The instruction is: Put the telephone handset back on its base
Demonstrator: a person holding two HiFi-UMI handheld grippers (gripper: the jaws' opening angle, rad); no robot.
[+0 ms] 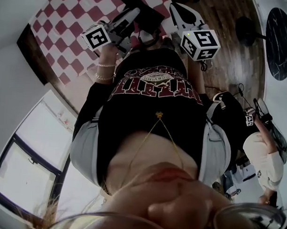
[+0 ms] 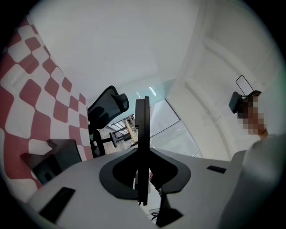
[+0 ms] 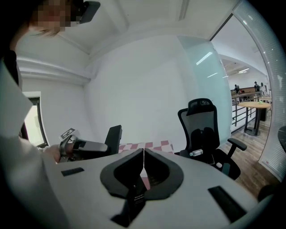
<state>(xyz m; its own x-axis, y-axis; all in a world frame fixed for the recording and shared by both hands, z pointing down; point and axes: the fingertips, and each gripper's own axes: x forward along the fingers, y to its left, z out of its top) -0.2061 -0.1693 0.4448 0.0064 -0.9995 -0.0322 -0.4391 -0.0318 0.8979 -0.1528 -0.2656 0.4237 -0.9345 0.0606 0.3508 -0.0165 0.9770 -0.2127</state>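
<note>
No telephone, handset or base shows in any view. In the head view a person in a black printed shirt holds both grippers up near a red-and-white checked tablecloth (image 1: 67, 20). The left gripper (image 1: 119, 25) carries its marker cube (image 1: 96, 37), and the right gripper (image 1: 185, 15) carries its marker cube (image 1: 200, 43). In the left gripper view, the left gripper (image 2: 142, 103) has its black jaws pressed flat together with nothing between them. The right gripper (image 3: 143, 153) is likewise shut and empty, and its view shows the left gripper (image 3: 87, 146) beside it.
A black office chair (image 3: 204, 129) stands on the wood floor to the right, and the black office chair (image 2: 107, 105) also shows beyond the checked cloth (image 2: 35, 89). Another person (image 1: 264, 160) crouches at the right of the head view. White walls and windows surround the area.
</note>
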